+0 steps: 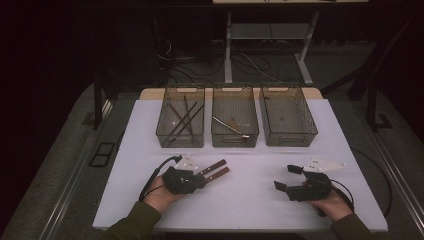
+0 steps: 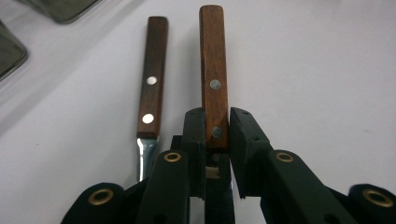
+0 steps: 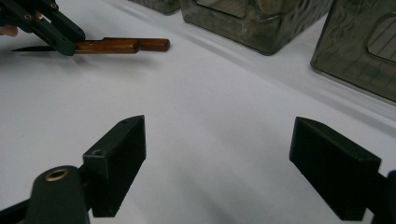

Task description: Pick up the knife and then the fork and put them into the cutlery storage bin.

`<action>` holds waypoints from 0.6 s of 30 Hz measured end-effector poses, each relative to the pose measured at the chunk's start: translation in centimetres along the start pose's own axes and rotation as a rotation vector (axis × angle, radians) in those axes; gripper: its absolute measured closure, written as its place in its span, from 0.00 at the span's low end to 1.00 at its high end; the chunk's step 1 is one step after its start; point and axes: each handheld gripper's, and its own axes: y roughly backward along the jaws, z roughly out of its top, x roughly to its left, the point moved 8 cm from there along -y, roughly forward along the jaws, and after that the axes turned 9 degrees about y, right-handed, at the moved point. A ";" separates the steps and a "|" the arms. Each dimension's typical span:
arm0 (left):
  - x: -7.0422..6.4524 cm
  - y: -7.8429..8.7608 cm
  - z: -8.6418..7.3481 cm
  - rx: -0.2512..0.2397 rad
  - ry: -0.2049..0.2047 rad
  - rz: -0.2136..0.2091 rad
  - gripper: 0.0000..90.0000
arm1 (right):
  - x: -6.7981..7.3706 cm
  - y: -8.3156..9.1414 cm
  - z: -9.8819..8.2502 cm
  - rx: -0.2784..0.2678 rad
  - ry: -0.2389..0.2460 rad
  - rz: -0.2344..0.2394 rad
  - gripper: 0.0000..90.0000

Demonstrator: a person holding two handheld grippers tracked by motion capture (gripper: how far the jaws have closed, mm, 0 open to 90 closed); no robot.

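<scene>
While left jaws clamp the wooden-handled knife, its handle points forward-right—right jaws gape empty.

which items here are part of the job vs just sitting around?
In the job:
- left claw, shut on a wooden-handled knife
- second wooden-handled knife, lying beside it on the table
- three bins behind, likely where the cutlery goes

Lying about:
- right claw, open, nothing between its jaws
- table legs and cables on the floor
</scene>
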 end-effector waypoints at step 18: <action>-4.7 -0.8 2.6 0.043 -0.202 -0.187 0.85 | 3.7 0.1 2.9 0.049 0.147 0.274 0.19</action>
